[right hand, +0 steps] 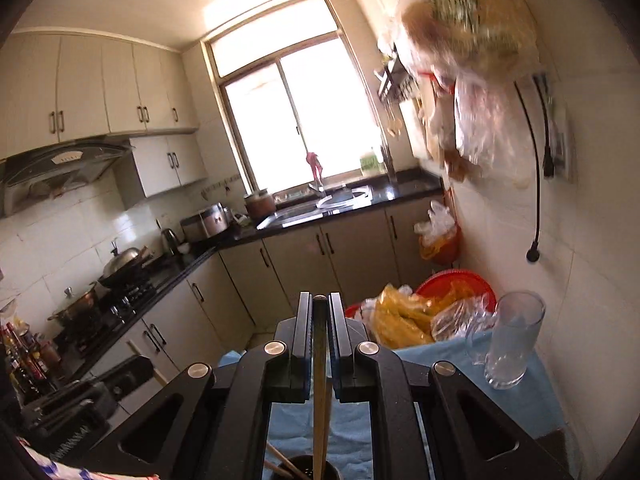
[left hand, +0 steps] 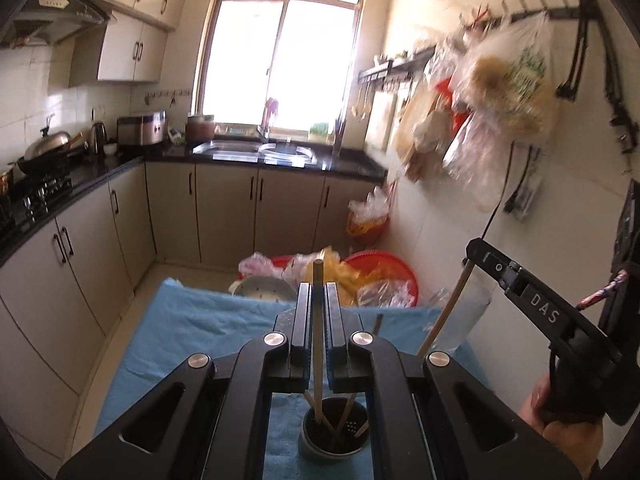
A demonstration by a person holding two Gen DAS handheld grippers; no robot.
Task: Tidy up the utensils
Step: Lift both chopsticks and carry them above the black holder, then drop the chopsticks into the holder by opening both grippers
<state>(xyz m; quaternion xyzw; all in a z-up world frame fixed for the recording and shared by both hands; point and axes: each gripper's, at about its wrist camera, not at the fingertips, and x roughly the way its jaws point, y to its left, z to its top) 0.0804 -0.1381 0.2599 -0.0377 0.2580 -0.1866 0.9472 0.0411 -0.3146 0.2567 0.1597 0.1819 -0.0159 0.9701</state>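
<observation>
Blue cloth (left hand: 192,320) covering the counter, the largest surface, with all task items resting on it. Landmark: the dark round holder (left hand: 334,432), standing upright on the cloth directly below both grippers; it also shows at the bottom edge of the right wrist view (right hand: 308,468), with several chopsticks leaning inside it. Left gripper (left hand: 319,300): fingers closed on a single light wooden chopstick (left hand: 318,344), held upright, its lower end inside the holder and its top end projecting above the fingertips. Right gripper (right hand: 320,312): fingers closed on a darker chopstick (right hand: 320,400), likewise upright, with its lower end reaching into the holder. In the left wrist view the right gripper appears to the right of the holder, a chopstick slanting down from it. Clear glass mug (right hand: 512,340): upright on the cloth, well to the right of the holder, near the wall. Red basin (left hand: 384,272) with plastic bags: beyond the holder, past the far edge of the cloth.
</observation>
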